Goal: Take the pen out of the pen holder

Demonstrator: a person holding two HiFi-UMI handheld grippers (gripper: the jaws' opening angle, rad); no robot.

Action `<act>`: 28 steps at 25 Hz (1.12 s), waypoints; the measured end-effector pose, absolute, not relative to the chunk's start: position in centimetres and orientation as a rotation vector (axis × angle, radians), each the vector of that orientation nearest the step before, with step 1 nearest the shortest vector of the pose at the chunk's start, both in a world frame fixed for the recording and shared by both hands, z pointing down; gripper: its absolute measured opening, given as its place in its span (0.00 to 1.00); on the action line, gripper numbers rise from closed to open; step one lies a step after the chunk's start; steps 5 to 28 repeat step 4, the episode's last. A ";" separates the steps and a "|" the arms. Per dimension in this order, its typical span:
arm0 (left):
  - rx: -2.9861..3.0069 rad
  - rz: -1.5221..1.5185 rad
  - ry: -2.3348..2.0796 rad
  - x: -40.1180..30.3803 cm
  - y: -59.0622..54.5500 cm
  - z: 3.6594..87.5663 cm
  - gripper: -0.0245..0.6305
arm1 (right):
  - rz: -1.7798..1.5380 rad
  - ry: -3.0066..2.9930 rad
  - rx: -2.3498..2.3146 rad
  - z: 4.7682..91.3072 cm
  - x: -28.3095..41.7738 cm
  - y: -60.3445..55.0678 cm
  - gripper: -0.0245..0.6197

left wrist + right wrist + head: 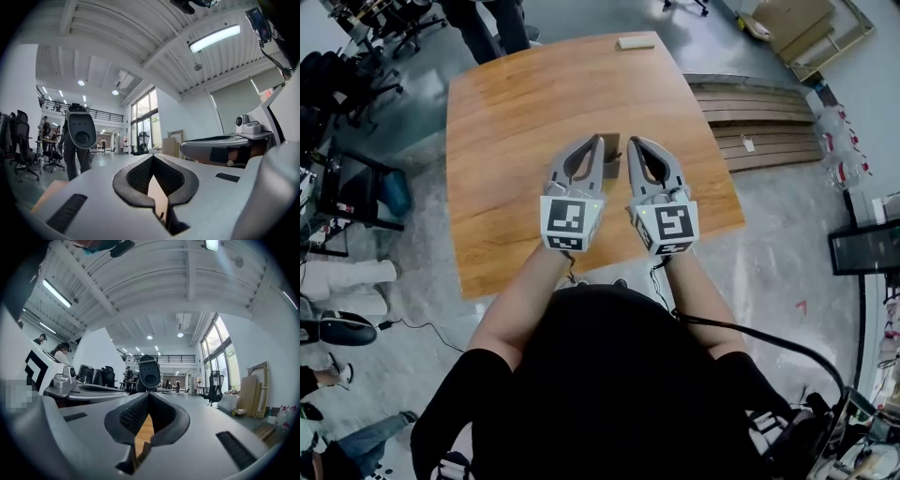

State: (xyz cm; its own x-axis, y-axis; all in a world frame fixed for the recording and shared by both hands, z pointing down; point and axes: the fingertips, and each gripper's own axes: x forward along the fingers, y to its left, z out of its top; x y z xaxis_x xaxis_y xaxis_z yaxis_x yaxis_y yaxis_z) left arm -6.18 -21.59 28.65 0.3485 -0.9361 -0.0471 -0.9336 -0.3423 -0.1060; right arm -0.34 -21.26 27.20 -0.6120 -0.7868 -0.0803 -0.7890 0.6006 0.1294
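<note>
Meeting at the tips, both jaw pairs are closed and empty: left gripper (600, 142) and right gripper (631, 142), side by side above one wooden table (516, 122). One pale block (636, 42) lies at its far edge. No view shows the pen or pen holder.

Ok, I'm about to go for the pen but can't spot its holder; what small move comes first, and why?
Probably look around for the holder before reaching. No holder shows on the table, only a small pale block at its far edge, and the left gripper and right gripper hang shut and empty, side by side above it.
</note>
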 end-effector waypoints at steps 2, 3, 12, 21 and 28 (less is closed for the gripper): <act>-2.484 -0.031 1.728 -6.0 -21.3 28.5 0.04 | 0.240 2.798 -1.375 27.1 -0.2 -20.9 0.06; -2.484 -0.031 1.727 -6.0 -21.2 28.5 0.04 | 0.242 2.798 -1.374 27.0 -0.2 -20.8 0.06; -2.483 -0.030 1.726 -5.9 -21.1 28.4 0.04 | 0.243 2.798 -1.373 26.9 -0.2 -20.7 0.06; -2.483 -0.030 1.726 -5.9 -21.1 28.4 0.04 | 0.243 2.798 -1.373 26.9 -0.2 -20.7 0.06; -2.483 -0.030 1.726 -5.9 -21.1 28.4 0.04 | 0.243 2.798 -1.373 26.9 -0.2 -20.7 0.06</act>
